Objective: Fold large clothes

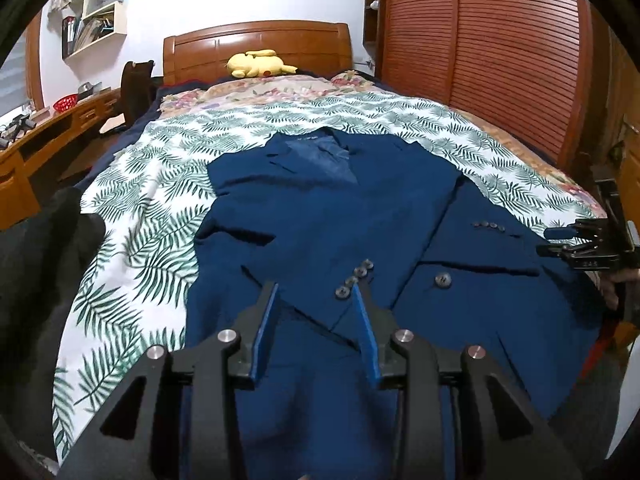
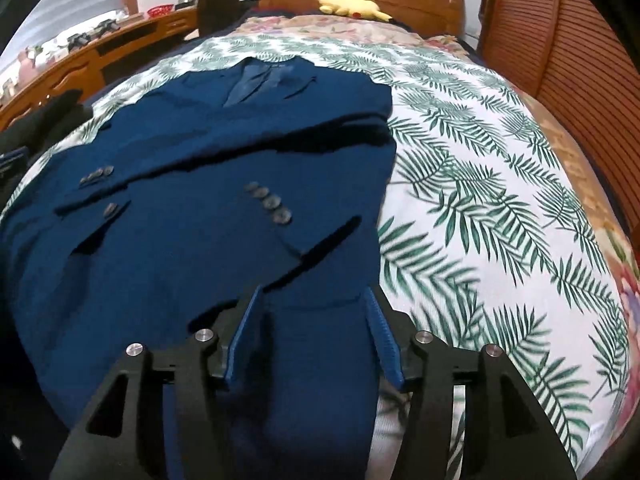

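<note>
A dark blue suit jacket (image 1: 320, 208) lies front up on the palm-leaf sheet (image 1: 160, 200), collar toward the headboard and both sleeves folded across its chest. My left gripper (image 1: 316, 292) hovers open over the lower front, just short of a sleeve cuff with several buttons (image 1: 356, 276); nothing is between its blue pads. My right gripper (image 1: 560, 240) shows at the jacket's right edge in the left wrist view. In the right wrist view the jacket (image 2: 200, 152) fills the left half, and the right gripper (image 2: 314, 292) stands open above its lower right hem, nothing pinched.
A yellow plush toy (image 1: 256, 64) rests by the wooden headboard (image 1: 256, 40) above a floral blanket (image 1: 260, 92). Slatted wardrobe doors (image 1: 500, 60) run along the right. A wooden desk (image 1: 48, 132) and dark clothing (image 1: 40, 260) lie to the left.
</note>
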A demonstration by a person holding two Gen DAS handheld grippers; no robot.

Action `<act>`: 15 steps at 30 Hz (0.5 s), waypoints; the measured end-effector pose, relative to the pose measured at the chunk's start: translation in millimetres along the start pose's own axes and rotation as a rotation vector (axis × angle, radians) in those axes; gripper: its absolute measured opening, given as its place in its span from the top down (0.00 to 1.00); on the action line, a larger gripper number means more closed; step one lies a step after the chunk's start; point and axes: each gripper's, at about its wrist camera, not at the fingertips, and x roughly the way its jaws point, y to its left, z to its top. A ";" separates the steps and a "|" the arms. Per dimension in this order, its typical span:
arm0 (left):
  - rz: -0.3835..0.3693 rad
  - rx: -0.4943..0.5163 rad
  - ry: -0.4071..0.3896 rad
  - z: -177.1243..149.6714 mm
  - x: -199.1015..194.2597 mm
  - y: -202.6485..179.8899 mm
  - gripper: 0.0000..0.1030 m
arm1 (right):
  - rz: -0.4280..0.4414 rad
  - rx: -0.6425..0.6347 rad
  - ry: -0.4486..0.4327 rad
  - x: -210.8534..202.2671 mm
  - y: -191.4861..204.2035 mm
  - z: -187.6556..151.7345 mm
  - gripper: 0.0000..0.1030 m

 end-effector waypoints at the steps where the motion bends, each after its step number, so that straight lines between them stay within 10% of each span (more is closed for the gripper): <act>1: 0.004 0.001 -0.001 -3.4 -2.5 2.2 0.65 | 0.001 -0.007 0.000 -2.1 1.4 -2.1 0.47; 15: 0.088 -0.080 0.112 -61.9 -22.7 53.4 0.65 | -0.022 -0.031 0.021 -15.9 5.8 -40.8 0.35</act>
